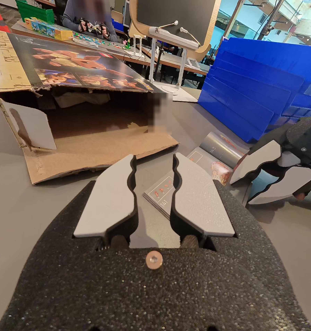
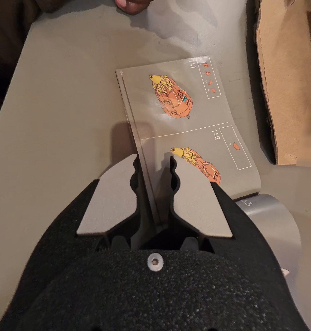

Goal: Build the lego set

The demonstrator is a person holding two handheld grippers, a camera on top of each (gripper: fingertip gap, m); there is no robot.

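Booklet lies open on grey table.

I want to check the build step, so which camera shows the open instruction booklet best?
The right wrist view: the instruction booklet lies open almost face-on below the right gripper, with both build diagrams visible. The left wrist view shows only its corner and curled page, mostly hidden behind the left gripper.

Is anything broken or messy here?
Yes. The box lies on its side with its opening torn ragged and a flap splayed on the table. The booklet won't lie flat; one page curls up.
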